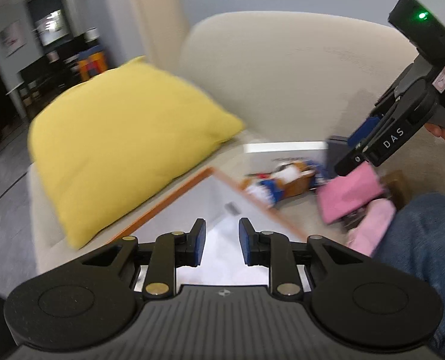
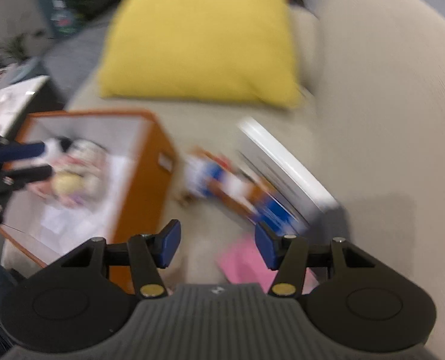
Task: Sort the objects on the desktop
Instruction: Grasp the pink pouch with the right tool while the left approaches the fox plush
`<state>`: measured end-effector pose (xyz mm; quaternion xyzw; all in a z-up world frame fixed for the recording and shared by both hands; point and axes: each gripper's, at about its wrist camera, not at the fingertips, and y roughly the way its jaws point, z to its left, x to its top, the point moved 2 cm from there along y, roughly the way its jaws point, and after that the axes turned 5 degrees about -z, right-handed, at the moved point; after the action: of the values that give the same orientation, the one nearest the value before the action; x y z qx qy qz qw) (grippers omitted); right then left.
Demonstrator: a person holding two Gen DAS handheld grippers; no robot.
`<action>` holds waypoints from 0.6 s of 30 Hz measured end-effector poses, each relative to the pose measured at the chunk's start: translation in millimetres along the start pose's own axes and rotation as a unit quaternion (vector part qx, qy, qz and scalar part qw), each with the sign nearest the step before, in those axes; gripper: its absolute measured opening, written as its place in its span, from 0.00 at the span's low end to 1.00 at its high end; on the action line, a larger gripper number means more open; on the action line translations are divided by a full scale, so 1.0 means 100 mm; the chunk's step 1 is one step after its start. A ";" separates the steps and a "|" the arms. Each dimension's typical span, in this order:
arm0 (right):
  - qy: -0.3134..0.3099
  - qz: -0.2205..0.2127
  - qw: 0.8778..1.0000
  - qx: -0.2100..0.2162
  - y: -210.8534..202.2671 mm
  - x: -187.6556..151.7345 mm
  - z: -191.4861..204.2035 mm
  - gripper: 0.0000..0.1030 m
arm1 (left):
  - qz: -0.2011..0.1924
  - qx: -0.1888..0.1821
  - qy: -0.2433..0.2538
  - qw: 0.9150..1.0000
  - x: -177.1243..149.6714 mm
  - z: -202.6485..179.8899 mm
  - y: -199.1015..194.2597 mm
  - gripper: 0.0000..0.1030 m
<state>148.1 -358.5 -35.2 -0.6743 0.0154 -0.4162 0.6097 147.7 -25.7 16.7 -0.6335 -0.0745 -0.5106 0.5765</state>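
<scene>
1. 2 grippers are in your hands over a beige sofa; your left gripper hangs above the orange-rimmed box, its blue pads parted with a clear gap and nothing between them.
2. Your right gripper has its blue pads spread wide and bare; it sits above the sofa seat, just beside the box, with a pink cloth under its right finger.
3. From the left wrist view, your right gripper reaches down toward that pink cloth; whether it touches cannot be told through the blur.
4. Between box and sofa back lies a blue, white and brown item, too blurred to name; it rests against a flat white-edged thing.
5. Inside the box sit some pale, blurred objects.
6. Behind everything, a yellow cushion leans on the sofa.
</scene>
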 end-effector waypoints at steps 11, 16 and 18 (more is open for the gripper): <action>0.051 0.066 0.993 0.078 -0.07 -0.50 -0.27 0.55 | 0.044 -0.086 0.090 0.991 0.17 -0.76 0.48 0.27; -0.081 0.081 0.986 0.118 -0.02 -0.48 0.18 0.55 | 0.072 -0.079 0.101 0.989 0.09 -0.78 0.52 0.27; -0.140 0.087 0.978 0.127 0.01 -0.50 0.35 0.56 | 0.077 -0.072 0.100 0.989 0.06 -0.74 0.48 0.27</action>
<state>135.7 -303.9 -60.1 -0.6393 -0.0642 -0.2619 0.7201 141.8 -104.0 -24.0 -0.6228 0.0691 -0.5295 0.5718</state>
